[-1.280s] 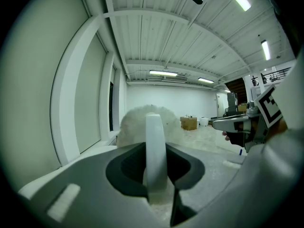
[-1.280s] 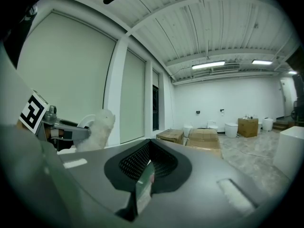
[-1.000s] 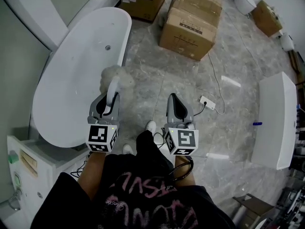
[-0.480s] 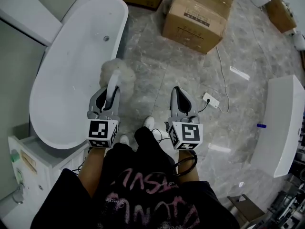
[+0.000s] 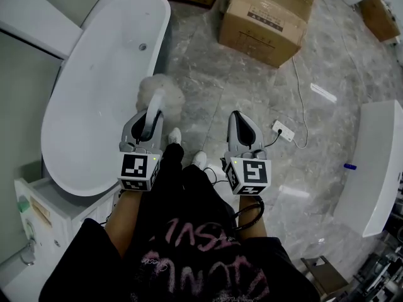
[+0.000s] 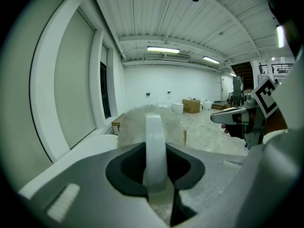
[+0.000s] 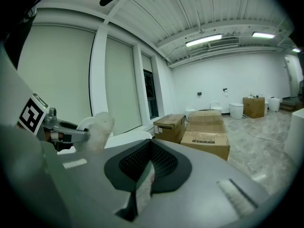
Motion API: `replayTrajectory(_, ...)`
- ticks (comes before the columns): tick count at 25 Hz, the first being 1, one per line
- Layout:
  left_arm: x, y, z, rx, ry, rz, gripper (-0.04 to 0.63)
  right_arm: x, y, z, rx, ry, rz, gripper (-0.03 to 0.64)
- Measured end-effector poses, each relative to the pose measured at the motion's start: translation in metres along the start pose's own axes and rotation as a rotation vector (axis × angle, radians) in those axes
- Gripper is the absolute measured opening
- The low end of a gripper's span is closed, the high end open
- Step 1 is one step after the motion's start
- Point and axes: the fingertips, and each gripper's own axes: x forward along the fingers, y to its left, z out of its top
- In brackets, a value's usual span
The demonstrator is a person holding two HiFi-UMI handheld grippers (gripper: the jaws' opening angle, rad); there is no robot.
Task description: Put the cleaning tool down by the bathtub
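Observation:
My left gripper (image 5: 146,122) is shut on the white handle of the cleaning tool (image 5: 160,93), a fluffy white pad that sticks out ahead of the jaws. The tool hangs in the air just right of the white bathtub (image 5: 94,99), over the marble floor. In the left gripper view the handle (image 6: 155,146) stands upright between the jaws with the fluffy pad (image 6: 137,122) behind it. My right gripper (image 5: 240,131) is shut with nothing in it, level with the left one. The right gripper view shows the tool (image 7: 97,127) at the left.
Cardboard boxes (image 5: 271,14) stand on the floor ahead. A cable with a white power strip (image 5: 281,131) runs across the floor at the right. A second white tub (image 5: 374,168) lies at the far right. A white cabinet (image 5: 44,212) stands at the bathtub's near end.
Both grippers have drifted slightly right and forward with the tool still held. The person's feet have stepped forward beside the bathtub.

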Motion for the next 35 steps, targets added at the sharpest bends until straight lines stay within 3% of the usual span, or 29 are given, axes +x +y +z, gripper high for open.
replayTrajectory(11, 0.066, 0.006, -0.015, -0.009, 0.042, -0.057, 0.077, 0.040, -0.021, -0.008, -0.015, 0.036, -0.031, 0.014)
replayTrajectory(20, 0.129, 0.035, -0.052, -0.057, 0.118, -0.029, 0.077, 0.094, -0.030, -0.024, -0.016, 0.076, -0.035, 0.013)
replayTrajectory(35, 0.210, 0.052, -0.120, -0.103, 0.216, -0.021, 0.075, 0.172, -0.054, -0.092, 0.064, 0.156, -0.041, 0.014)
